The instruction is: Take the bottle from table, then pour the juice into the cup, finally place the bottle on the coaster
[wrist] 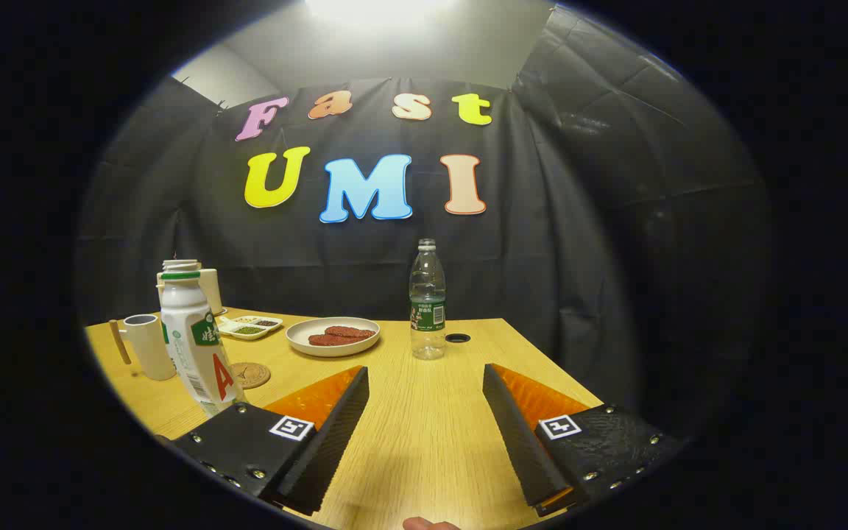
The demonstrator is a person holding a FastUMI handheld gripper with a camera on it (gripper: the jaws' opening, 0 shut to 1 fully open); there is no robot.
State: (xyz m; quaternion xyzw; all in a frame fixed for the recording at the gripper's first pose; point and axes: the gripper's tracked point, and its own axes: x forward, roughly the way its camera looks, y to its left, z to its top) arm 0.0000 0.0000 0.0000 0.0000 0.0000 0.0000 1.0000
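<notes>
The white bottle [192, 338] with green cap and red letter is standing upright on the table [424, 434], just beside the cork coaster [250, 375], the cup [146, 346] sitting behind; the fingers [425, 383] are hanging wide open, gripping nothing

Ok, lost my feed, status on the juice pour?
Tool open, holding nothing. White bottle upright beside one finger, ungrasped. Cup and coaster beyond it. Clear bottle stands straight ahead.
</notes>
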